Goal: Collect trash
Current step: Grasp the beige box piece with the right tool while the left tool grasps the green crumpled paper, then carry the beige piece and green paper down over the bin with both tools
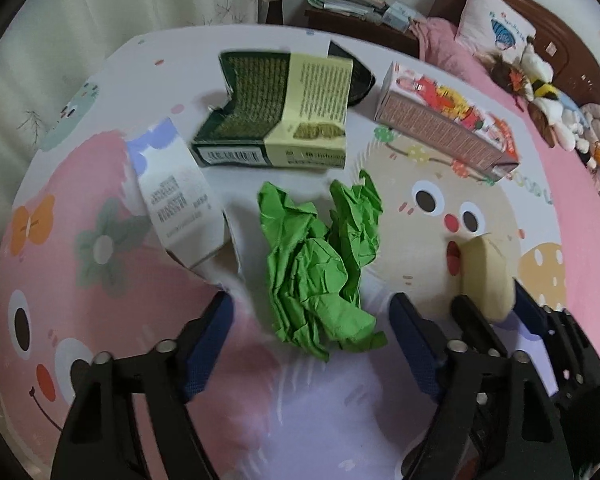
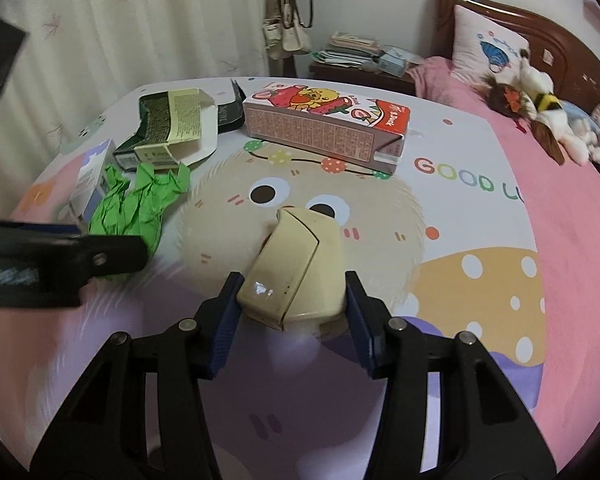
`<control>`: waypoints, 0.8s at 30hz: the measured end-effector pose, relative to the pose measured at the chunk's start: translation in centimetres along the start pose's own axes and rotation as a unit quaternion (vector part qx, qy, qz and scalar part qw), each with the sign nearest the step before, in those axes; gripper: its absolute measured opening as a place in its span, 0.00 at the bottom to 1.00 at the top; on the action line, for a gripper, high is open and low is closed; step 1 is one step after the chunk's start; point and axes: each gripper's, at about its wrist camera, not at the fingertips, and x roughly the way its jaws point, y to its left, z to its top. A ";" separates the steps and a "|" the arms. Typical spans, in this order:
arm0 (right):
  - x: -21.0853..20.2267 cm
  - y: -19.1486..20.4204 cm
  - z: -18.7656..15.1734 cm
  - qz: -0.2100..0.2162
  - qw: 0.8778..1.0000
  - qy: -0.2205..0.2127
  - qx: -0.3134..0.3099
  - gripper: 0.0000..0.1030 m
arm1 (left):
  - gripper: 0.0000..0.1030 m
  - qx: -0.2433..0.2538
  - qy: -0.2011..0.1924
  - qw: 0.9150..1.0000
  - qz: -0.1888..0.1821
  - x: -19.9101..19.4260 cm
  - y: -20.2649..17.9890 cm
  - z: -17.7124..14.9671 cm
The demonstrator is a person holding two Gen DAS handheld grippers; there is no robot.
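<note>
Five pieces of trash lie on the cartoon-print bedsheet (image 2: 480, 216):
- Long pink printed cardboard carton (image 2: 324, 128), far side: light, stiff; grip across its narrow faces.
- Torn green-and-cream cardboard box (image 1: 276, 116): flimsy.
- Small white-and-blue printed box (image 1: 176, 184): light.
- Crumpled green paper (image 1: 320, 264), soft, between the parted left gripper (image 1: 312, 320) pads, untouched.
- Cream folded cardboard piece (image 2: 296, 268): right gripper (image 2: 292, 312) pads at its sides; contact unclear.

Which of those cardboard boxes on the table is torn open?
The dark green and cream box, flattened with its flaps spread. The pink cartoon box and white-and-blue box keep their shape.

Crumpled green paper (image 1: 320, 268) beside flattened cartons (image 1: 276, 116)
</note>
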 end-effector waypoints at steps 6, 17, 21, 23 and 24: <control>-0.5 0.2 -0.7 -0.002 1.000 -0.002 -0.021 0.44 | 0.44 0.019 -0.017 0.999 0.029 1.0 -1.6 0.2; -1.6 -0.2 -1.2 0.039 0.999 -0.003 0.011 0.44 | 0.25 0.024 -0.035 0.999 0.014 -0.2 -1.3 -0.6; -2.8 -0.8 -1.8 0.062 0.997 0.006 0.048 0.44 | 0.25 0.031 -0.037 0.999 0.003 -2.0 -1.3 -2.1; -3.6 -0.8 -2.3 0.065 0.996 0.009 0.055 0.44 | 0.25 0.034 -0.038 0.999 -0.005 -3.2 -1.0 -3.2; -4.3 -0.6 -2.6 0.063 0.996 0.008 0.054 0.44 | 0.25 0.036 -0.039 0.999 -0.008 -3.8 -0.8 -3.7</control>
